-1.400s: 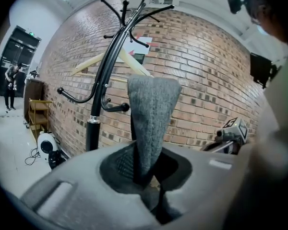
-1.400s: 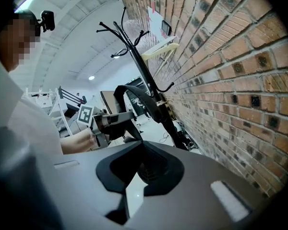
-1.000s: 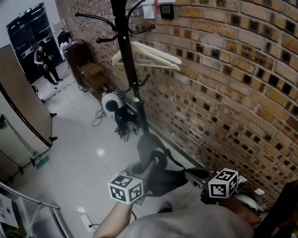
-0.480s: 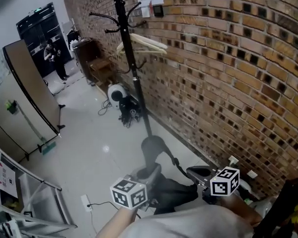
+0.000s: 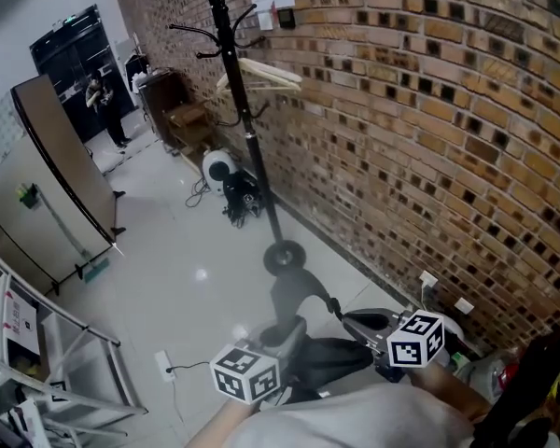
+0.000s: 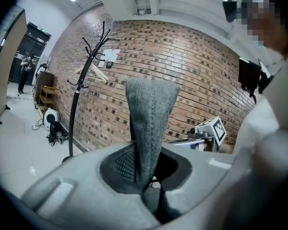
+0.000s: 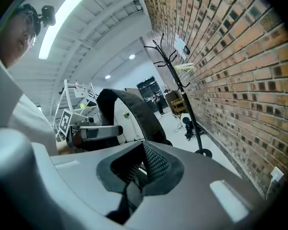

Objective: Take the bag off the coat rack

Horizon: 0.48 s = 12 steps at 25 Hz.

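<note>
At lower centre of the head view, the dark fabric bag (image 5: 331, 357) sits between my two claws, well apart from the tall black metal coat rack (image 5: 247, 129) at upper left, which stands beside the brown brick wall (image 5: 429, 138) and carries pale wooden hangers (image 5: 266, 71). My left claw (image 6: 144, 176) pinches the bag's grey woven strap (image 6: 149, 123), rising through mid-frame. My right claw (image 7: 134, 171) is pressed together on the bag's black strap (image 7: 134, 109), which arches toward upper left.

Grey left tool (image 6: 143, 178) and right tool (image 7: 137, 174) bear black-and-white marker cubes (image 5: 245, 373).
</note>
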Tool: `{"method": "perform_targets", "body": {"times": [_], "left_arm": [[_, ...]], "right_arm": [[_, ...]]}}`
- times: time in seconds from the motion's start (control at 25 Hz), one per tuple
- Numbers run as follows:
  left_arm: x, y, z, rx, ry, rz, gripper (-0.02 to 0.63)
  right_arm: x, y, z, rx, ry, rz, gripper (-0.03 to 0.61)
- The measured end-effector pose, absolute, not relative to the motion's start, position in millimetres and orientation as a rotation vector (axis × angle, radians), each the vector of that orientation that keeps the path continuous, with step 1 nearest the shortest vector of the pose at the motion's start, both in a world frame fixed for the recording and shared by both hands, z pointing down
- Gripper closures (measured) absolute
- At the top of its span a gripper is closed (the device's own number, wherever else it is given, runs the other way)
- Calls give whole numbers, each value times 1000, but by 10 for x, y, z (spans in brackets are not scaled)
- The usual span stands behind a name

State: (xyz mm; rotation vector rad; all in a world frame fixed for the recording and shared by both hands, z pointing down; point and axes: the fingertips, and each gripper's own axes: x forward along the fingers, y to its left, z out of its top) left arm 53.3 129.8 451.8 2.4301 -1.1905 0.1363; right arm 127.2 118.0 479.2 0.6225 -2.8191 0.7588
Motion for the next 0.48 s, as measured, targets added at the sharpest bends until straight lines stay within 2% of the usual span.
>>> {"method": "perform_targets", "body": {"times": [0.48], "left_arm": [[351, 1418, 4339, 2469, -1214, 121, 580]], "right_arm": [[1148, 1364, 4581, 631, -2836, 686, 580]]}}
